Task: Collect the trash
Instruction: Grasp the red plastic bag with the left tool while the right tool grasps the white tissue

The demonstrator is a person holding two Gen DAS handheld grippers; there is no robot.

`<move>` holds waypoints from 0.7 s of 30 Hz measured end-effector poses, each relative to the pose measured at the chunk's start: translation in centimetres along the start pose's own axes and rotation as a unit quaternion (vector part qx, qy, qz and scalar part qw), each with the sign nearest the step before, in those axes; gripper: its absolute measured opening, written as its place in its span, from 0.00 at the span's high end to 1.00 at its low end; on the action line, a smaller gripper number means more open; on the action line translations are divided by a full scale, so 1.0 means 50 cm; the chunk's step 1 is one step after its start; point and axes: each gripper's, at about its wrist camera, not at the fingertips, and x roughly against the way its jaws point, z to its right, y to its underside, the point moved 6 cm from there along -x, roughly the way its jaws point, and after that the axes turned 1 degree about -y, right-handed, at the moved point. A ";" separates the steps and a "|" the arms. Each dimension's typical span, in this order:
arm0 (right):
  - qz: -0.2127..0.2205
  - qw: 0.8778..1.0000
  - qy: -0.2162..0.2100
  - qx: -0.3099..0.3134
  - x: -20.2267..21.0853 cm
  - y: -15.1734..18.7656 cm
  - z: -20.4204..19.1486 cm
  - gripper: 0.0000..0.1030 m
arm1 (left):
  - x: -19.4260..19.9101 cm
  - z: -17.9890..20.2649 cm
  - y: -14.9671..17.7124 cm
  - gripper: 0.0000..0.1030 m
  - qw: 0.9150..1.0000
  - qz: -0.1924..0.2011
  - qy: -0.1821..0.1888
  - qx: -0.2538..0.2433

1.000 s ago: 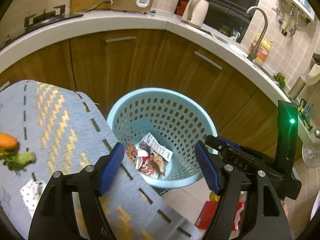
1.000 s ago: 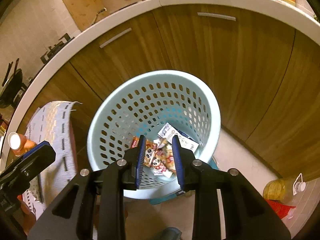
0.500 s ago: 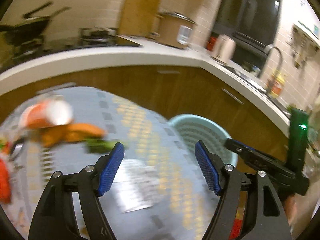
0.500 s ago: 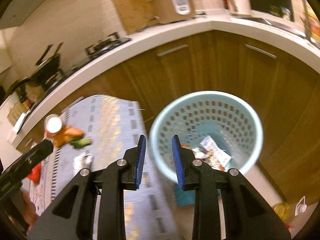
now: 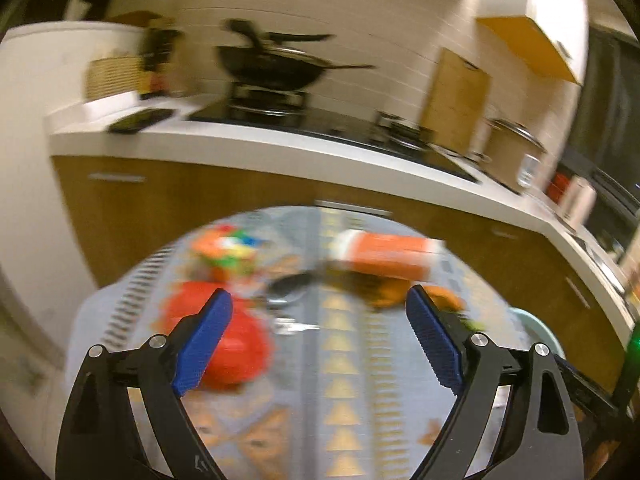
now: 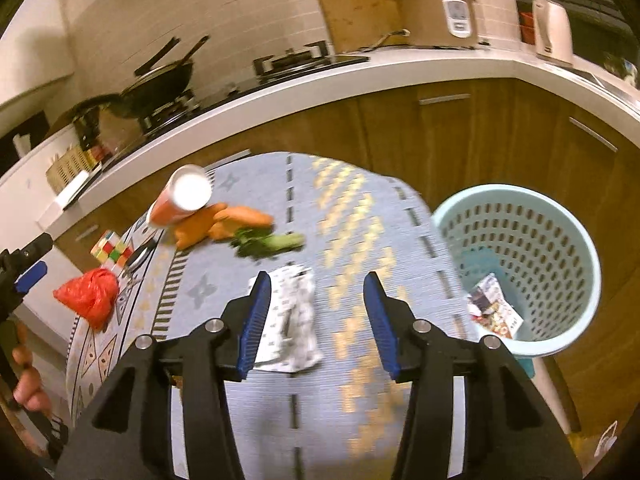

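Two hand-held grippers, left (image 5: 316, 336) and right (image 6: 316, 320), are opening, both empty. I'd pinch the light, crumpled wrapper (image 6: 290, 320) on the tabletop (image 6: 380, 400) by a raised fold.

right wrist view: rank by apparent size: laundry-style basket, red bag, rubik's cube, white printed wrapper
1. Blue basket, clearly largest.
2. White printed wrapper, though it lies nearest the camera, which inflates it.
3. Red bag.
4. Rubik's cube, smallest, and farther off.

Red bag (image 5: 236, 344) blurred; basket (image 5: 538, 330) half-hidden
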 end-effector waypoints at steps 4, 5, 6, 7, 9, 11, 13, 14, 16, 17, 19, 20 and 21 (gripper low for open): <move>0.014 1.000 0.003 0.022 -0.015 0.020 -0.047 0.47 | -0.010 -0.085 0.011 0.14 0.999 -0.014 -0.010 0.034; 0.018 0.999 0.006 0.031 -0.018 0.025 -0.058 0.45 | -0.020 -0.105 0.017 0.14 0.999 -0.024 -0.007 0.048; 0.021 0.999 0.009 0.035 -0.021 0.028 -0.065 0.45 | -0.028 -0.120 0.020 0.14 0.998 -0.031 -0.002 0.057; 0.023 0.999 0.015 0.040 -0.024 0.033 -0.072 0.44 | -0.035 -0.133 0.028 0.14 0.997 -0.038 0.005 0.065; 0.028 0.997 0.038 0.053 -0.025 0.037 -0.081 0.44 | -0.056 -0.148 0.042 0.14 0.995 -0.055 0.014 0.077; 0.039 0.996 0.047 0.066 -0.019 0.035 -0.088 0.37 | -0.079 -0.149 0.055 0.14 0.994 -0.068 0.020 0.083; 0.043 0.995 0.056 0.072 -0.018 0.035 -0.089 0.36 | -0.105 -0.152 0.069 0.14 0.993 -0.085 0.018 0.086; 0.044 0.994 0.059 0.075 -0.018 0.036 -0.090 0.36 | -0.114 -0.152 0.075 0.14 0.992 -0.090 0.016 0.087; 0.046 0.994 0.062 0.077 -0.018 0.036 -0.092 0.36 | -0.139 -0.151 0.087 0.14 0.991 -0.104 0.009 0.088; 0.047 0.994 0.061 0.076 -0.017 0.035 -0.090 0.34 | -0.147 -0.153 0.092 0.14 0.990 -0.107 0.003 0.088; 0.045 0.995 0.060 0.071 -0.020 0.034 -0.086 0.31 | -0.159 -0.157 0.099 0.15 0.990 -0.108 -0.014 0.086; 0.043 0.995 0.060 0.068 -0.022 0.034 -0.083 0.31 | -0.163 -0.160 0.101 0.17 0.990 -0.108 -0.021 0.085; 0.041 0.995 0.060 0.065 -0.023 0.034 -0.081 0.31 | -0.165 -0.162 0.103 0.21 0.990 -0.107 -0.021 0.085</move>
